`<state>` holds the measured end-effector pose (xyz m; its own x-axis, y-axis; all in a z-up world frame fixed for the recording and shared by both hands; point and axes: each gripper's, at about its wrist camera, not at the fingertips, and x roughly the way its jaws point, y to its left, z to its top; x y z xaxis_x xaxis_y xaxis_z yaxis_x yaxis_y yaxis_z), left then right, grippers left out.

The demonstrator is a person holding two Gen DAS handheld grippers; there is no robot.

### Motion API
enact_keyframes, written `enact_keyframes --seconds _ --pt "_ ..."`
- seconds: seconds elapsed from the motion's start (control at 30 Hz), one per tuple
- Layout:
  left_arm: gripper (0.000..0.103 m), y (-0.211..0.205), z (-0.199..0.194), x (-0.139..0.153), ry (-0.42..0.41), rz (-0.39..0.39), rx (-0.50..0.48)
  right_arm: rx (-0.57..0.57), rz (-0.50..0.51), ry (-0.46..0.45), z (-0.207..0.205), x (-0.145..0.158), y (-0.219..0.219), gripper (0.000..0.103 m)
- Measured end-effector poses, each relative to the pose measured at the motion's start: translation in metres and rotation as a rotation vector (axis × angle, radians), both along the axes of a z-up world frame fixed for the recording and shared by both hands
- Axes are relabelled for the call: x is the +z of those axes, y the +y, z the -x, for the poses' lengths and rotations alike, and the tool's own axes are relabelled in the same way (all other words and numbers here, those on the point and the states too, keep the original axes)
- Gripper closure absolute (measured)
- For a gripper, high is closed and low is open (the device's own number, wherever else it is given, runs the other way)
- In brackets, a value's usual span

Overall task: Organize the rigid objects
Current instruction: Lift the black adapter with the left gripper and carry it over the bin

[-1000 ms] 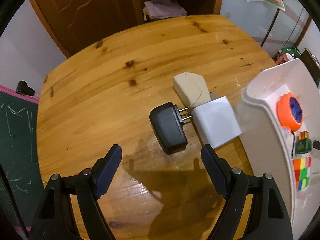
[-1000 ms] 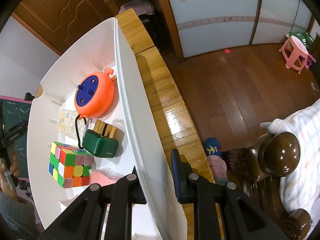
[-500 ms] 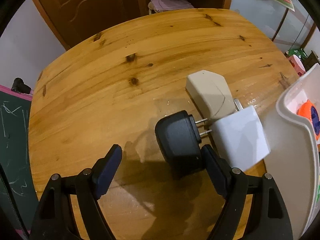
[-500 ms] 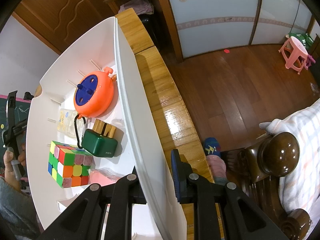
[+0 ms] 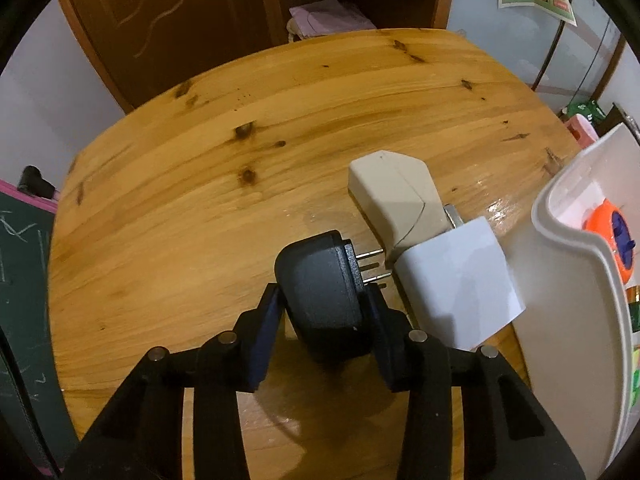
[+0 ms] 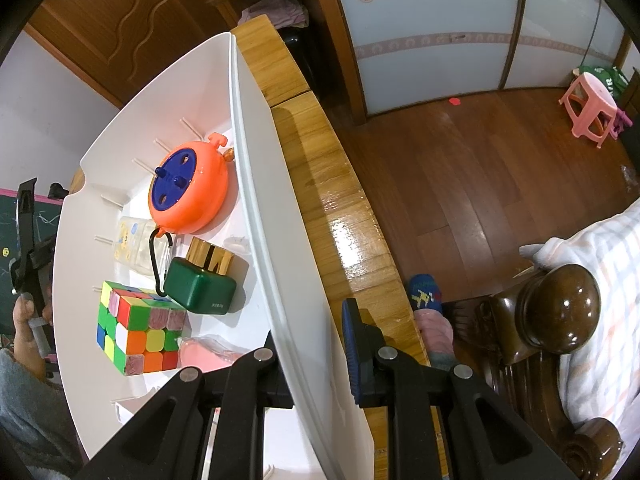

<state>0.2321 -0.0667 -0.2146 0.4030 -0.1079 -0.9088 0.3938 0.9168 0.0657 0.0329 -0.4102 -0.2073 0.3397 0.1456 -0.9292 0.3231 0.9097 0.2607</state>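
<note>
Warm indoor light is thrown from above; glare is seen on the table [image 5: 496, 208]; edges are bent and perhaps slightly blurred.

no text reads clearly (print on the green box [image 6: 200, 286] is too small).

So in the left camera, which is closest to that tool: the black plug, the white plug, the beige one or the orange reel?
1. Black plug, between the left tool's pads.
2. White plug, just right.
3. Beige plug, beyond it.
4. Orange reel, far right, inside the white bin.
</note>
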Motion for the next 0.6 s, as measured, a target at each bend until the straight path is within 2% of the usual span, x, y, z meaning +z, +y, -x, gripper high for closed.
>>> enact_keyframes --seconds 0.2,0.37,0.6 --pt "0.059 0.017 0.015 0.013 0.006 0.034 0.063 -0.002 0.002 0.001 0.0 -0.001 0.0 0.084" --pt "0.059 0.029 0.051 0.048 -0.043 0.047 0.066 -0.007 -0.013 -0.016 0.001 -0.001 -0.002 0.084" --pt "0.059 0.022 0.113 0.107 -0.108 0.085 0.027 0.003 -0.026 -0.033 0.004 -0.001 -0.004 0.084"
